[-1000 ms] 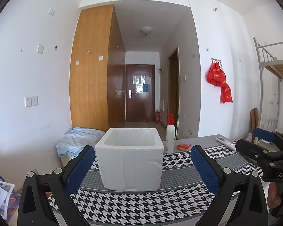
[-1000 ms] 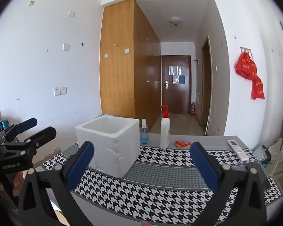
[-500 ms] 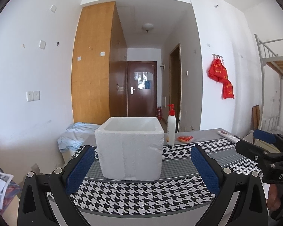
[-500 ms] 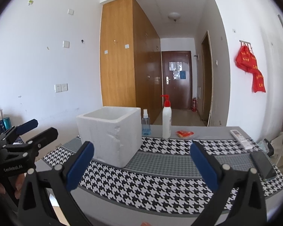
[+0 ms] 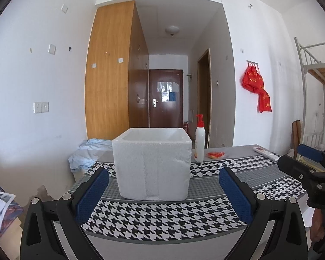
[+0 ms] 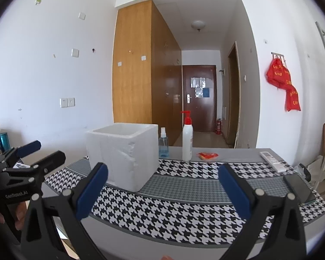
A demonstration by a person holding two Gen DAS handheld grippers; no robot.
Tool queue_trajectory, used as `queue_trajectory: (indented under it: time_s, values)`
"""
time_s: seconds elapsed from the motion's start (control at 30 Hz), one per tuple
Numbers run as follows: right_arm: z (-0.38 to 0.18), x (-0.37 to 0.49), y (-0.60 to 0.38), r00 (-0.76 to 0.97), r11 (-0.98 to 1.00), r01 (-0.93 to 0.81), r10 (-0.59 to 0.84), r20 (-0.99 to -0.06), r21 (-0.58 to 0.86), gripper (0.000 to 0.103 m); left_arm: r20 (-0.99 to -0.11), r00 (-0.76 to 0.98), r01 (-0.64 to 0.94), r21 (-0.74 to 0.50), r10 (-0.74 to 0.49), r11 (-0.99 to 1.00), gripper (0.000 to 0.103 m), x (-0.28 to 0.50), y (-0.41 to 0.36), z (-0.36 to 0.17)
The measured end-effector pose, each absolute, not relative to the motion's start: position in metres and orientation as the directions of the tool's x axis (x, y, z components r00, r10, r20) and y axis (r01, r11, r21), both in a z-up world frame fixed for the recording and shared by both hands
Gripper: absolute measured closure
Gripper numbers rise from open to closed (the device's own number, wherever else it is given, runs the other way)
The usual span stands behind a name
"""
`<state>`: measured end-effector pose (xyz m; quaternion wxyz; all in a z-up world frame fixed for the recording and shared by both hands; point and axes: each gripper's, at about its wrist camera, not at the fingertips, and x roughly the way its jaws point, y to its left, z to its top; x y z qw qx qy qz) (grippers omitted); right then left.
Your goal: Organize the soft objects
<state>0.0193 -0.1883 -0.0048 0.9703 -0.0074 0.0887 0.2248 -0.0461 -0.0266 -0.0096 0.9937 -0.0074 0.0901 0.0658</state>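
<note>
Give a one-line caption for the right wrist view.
Open right gripper faces a white foam box on a houndstooth-clothed table.

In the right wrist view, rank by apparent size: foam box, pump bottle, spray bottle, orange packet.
1. Foam box, clearly largest, though it also sits nearest the camera.
2. Pump bottle.
3. Spray bottle, shorter than the pump bottle.
4. Orange packet, smallest; lying flat, so its true size is unsure.
</note>
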Motion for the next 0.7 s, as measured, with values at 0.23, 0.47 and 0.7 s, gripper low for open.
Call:
queue_trajectory:
  time_s: [0.23,0.47,0.7]
  values:
    - [-0.016,0.019,-0.189,0.875,0.897,-0.440,0.439,-0.205,0.042,0.000,-0.174,0.975,-0.137,-0.001,0.135,0.991,0.001,-0.053,-0.026,-0.013]
    - [-0.015,0.017,-0.190,0.874,0.897,-0.440,0.440,-0.207,0.048,0.000,-0.166,0.977,-0.134,0.012,0.135,0.991,0.001,-0.059,-0.028,-0.012]
    - [-0.017,0.019,-0.188,0.864,0.889,-0.454,0.455,-0.216,0.054,0.000,-0.173,0.975,-0.137,0.016,0.137,0.990,0.001,-0.060,-0.027,-0.013]
